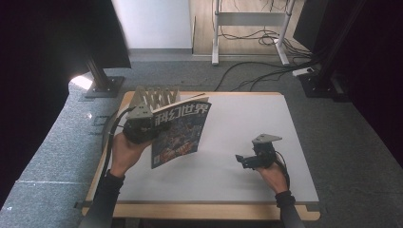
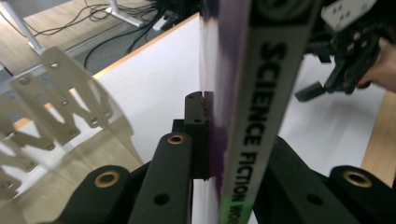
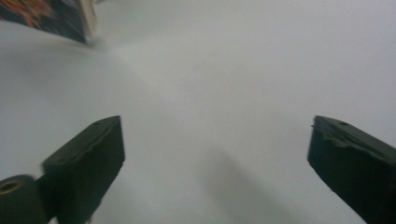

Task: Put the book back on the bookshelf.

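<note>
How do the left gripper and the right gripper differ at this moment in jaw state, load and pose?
The left gripper has its jaws shut on the magazine near the spine, while the right gripper has its jaws spread wide with nothing between them. The left gripper holds the magazine raised off the white table beside the rack; the right gripper sits low over bare table. Both are black two-jaw tools, each held in a hand.

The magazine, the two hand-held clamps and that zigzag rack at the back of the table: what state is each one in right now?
Magazine: closed, lifted off the table, held by its spine edge.
Left gripper: shut on the magazine, jaws pressed against both covers.
Right gripper: open, nothing between the jaws, low over the white table.
Rack: standing at the table's far left corner, slots unfilled.
</note>
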Action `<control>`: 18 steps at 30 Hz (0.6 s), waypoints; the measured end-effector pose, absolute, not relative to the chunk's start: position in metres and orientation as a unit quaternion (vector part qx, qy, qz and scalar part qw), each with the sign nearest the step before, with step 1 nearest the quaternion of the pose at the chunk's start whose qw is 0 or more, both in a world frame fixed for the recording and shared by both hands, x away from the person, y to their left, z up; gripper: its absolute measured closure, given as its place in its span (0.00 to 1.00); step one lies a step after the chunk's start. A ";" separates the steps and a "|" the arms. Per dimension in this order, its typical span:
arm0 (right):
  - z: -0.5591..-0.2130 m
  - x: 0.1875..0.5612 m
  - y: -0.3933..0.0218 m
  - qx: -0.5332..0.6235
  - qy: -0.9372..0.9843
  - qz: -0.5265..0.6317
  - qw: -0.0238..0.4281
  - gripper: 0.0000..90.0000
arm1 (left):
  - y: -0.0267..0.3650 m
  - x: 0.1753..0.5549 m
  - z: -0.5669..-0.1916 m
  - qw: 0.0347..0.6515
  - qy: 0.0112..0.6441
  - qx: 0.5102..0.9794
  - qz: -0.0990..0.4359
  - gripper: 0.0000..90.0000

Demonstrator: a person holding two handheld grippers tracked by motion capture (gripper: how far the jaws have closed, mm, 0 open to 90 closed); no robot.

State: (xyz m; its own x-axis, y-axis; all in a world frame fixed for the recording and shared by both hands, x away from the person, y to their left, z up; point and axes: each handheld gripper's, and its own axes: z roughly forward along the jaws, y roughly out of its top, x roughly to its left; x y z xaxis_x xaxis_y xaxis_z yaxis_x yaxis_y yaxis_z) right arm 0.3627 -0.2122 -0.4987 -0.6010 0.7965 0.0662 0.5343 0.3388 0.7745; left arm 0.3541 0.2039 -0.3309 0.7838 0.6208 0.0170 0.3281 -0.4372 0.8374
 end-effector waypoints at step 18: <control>-0.536 0.355 -0.207 0.438 0.809 0.346 0.183 0.00 | 0.268 0.354 -0.316 0.433 0.366 0.799 0.200 0.92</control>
State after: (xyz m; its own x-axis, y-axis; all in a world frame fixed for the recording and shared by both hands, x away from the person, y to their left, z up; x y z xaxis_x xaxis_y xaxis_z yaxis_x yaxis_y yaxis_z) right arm 0.3553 -0.2071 -0.5364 -0.5489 0.8358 0.0066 0.5818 0.3764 0.7210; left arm 0.3538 0.2679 -0.3159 0.6515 0.7587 0.0019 0.4123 -0.3561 0.8386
